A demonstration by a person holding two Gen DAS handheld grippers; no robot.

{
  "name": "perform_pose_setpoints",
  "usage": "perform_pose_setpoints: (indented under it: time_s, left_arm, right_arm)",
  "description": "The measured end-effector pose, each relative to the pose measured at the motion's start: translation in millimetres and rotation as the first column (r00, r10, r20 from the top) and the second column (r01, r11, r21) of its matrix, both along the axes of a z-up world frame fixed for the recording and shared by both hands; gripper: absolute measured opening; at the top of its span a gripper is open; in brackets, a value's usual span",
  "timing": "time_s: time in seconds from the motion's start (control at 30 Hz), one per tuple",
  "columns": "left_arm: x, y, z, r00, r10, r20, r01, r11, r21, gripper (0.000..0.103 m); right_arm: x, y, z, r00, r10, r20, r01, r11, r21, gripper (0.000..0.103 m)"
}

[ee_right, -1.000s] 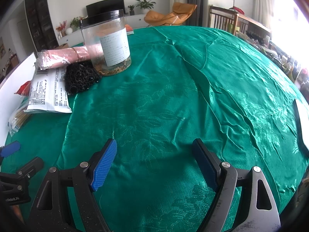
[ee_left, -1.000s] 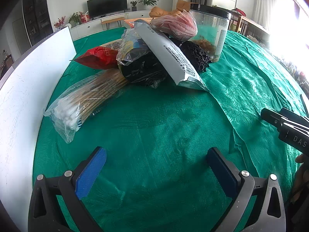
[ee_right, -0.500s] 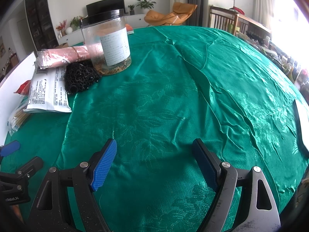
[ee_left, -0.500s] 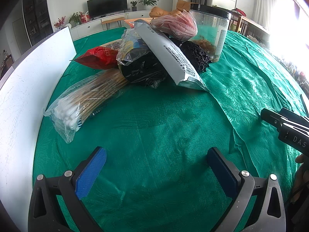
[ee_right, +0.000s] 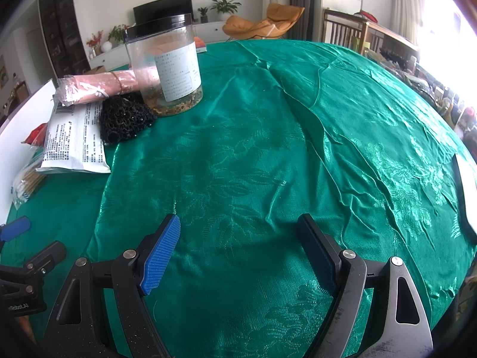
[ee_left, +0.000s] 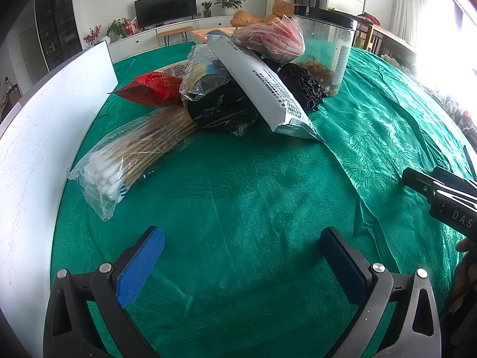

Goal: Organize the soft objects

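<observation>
While the jar's (ee_right: pixel 167 65) label faces right, left reveals cotton swabs (ee_left: pixel 131 161).

left gripper (ee_left: pixel 241 253): black plastic two-finger frame with triangular cut-outs and round silver screws at the pivots
left pads (ee_left: pixel 140 265): flat rectangular blue rubber, finely textured
right gripper (ee_right: pixel 238 247): black speckled frame with triangular cut-outs and silver screws; its right finger looks grey and scuffed
right pads (ee_right: pixel 161 256): blue, ribbed
markings: white letters "DAS" on the right gripper's black body in the left wrist view
</observation>
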State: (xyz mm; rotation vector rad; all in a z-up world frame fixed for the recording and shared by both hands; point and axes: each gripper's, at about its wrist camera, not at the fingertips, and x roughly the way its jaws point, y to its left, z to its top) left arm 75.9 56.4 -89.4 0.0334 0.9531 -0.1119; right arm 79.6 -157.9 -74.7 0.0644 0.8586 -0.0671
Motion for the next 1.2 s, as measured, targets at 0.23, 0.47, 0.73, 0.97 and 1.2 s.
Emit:
perform_pose_setpoints:
  time_s: [0.23,0.47,0.73,0.97,1.2]
  left_arm:
    - [-0.1,0.1,0.0,1.000,-0.001,0.000,0.001,1.000,0.000,0.103]
    - [-0.3,0.2,0.0,1.000,-0.003,0.000,0.003,1.000,0.000,0.103]
    - [-0.4,0.2,-0.1,1.000,-0.005,0.001,0.005,1.000,-0.001,0.103]
    - [-0.5,0.2,-0.2,1.000,-0.007,0.001,0.007,1.000,-0.001,0.103]
    - [-0.5,0.2,-0.1,1.000,-0.009,0.001,0.009,1.000,-0.001,0.103]
  right_arm:
    - [0.0,0.0,0.0,1.000,0.000,0.000,0.000,1.000,0.000,0.084]
    - [0.0,0.0,0.0,1.000,0.000,-0.001,0.000,1.000,-0.001,0.084]
    - [0.0,-0.2,0.1,1.000,0.001,-0.001,-0.001,1.000,-0.001,0.084]
    - [0.7,2.3,0.4,1.000,0.003,-0.010,-0.004,1.000,-0.026,0.084]
    - [0.0,2.0,0.0,1.000,0.008,-0.013,-0.009,1.000,-0.027,0.085]
